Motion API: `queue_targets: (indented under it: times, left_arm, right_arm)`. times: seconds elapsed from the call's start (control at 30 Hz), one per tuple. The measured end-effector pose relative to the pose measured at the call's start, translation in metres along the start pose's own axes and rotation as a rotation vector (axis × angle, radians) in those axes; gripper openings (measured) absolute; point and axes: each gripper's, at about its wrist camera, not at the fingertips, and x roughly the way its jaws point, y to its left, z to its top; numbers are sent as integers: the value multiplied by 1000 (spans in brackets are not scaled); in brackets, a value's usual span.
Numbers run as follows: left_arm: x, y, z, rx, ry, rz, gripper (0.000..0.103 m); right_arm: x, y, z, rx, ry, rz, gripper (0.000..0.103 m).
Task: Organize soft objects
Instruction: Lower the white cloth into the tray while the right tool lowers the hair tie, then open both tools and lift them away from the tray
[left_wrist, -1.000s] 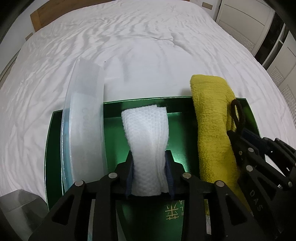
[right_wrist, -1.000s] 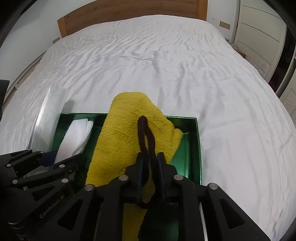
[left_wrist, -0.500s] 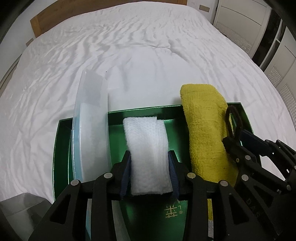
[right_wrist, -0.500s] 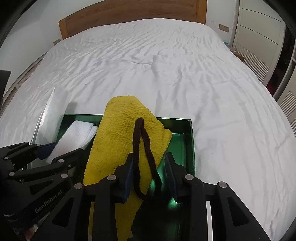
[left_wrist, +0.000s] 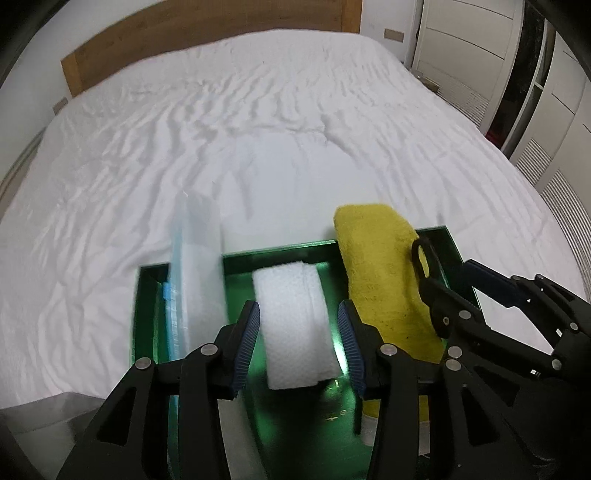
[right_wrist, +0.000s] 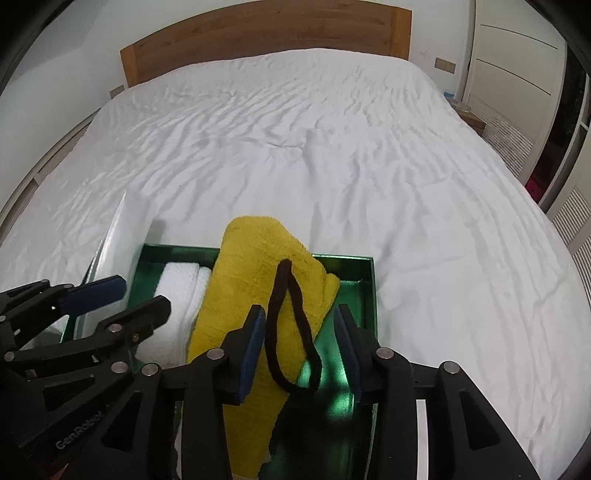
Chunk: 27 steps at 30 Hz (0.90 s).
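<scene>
green tray (left_wrist: 273, 254) on white bed (left_wrist: 258, 129). left gripper (left_wrist: 299, 338) jaws spread, straddling white cloth (left_wrist: 295, 325), pads clear of it; cloth lies flat in tray middle. clear bag (left_wrist: 195, 280) along tray's left side, sticking out past far rim. yellow towel (right_wrist: 255, 288) right of cloth, far end over rim. right gripper (right_wrist: 301, 345) jaws spread, gripping nothing; dark band (right_wrist: 291, 325) lies loose on towel between pads, near end on tray floor. wood headboard (right_wrist: 266, 44) behind.

The green tray's (left_wrist: 452, 240) near end is hidden behind gripper bodies in both views. Motion blur smears the clear plastic sleeve (left_wrist: 197, 273); gold lettering (left_wrist: 334, 413) on the tray floor is unreadable.
</scene>
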Motion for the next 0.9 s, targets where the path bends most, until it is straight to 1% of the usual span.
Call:
queue_targets:
  times: [0.13,0.33,0.47,0.6,0.7,0.73,0.83,0.9]
  left_arm:
    - [-11,8,3,-15,-15,17,41]
    - [-27,17,4,-15,-42,26,42]
    - [-42,23,2,-18,-58,25,42]
    - [-59,27,1,-17,-80,25,42]
    - [-81,29,1,-13,-114,24,42]
    - [-89,30,1,-14,-128,19,42]
    - [-115,30,-4,-31,-162,-11,42]
    - [-133,32,-12,-40,-190,-26,47]
  right_arm:
    - [-9,6,2,-6,-15,-7,51]
    - [-25,15,4,-8,-31,-24,58]
    - [-39,21,5,-9,-47,-31,60]
    - [-59,26,6,1,-82,-75,72]
    - [-82,25,3,30,-114,-98,74]
    - [-93,25,1,40,-127,-113,76]
    - [-119,27,-6,53,-151,-136,80]
    - [-134,29,-13,61,-162,-142,82]
